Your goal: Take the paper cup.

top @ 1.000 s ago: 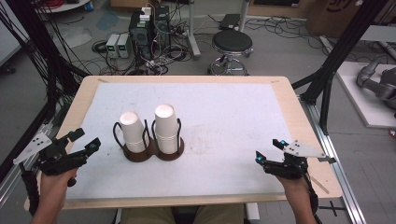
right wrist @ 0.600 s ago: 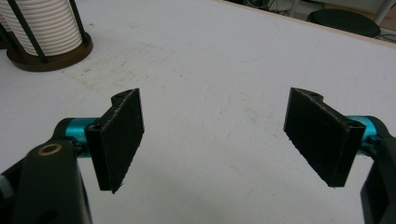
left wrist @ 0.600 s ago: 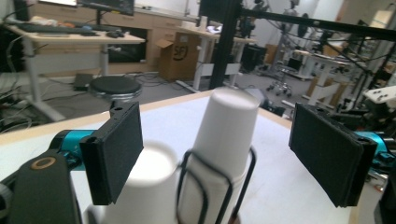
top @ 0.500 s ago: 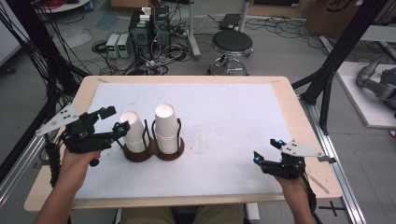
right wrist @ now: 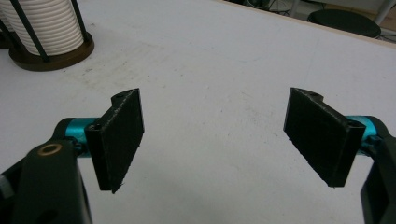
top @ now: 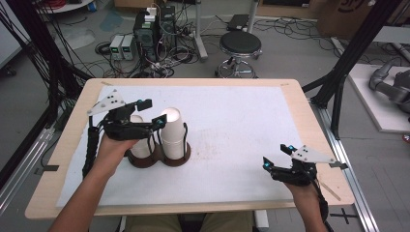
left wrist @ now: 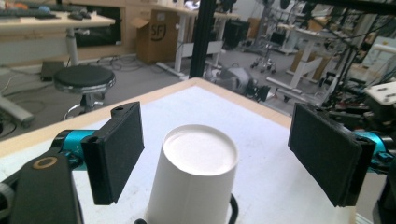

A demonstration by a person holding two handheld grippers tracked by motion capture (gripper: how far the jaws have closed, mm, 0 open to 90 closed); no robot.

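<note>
Two tools, left tool level over cup stack, jaws apart

We find two cup stacks side by side in holders on the counter, left of centre. The right stack stands taller than the left stack. The left gripper sits over the left stack; the right gripper sits near the counter's front right corner, well apart.

Two stacks of white paper cups stand upside down in dark round holders, touching, left of the table's middle.
</note>
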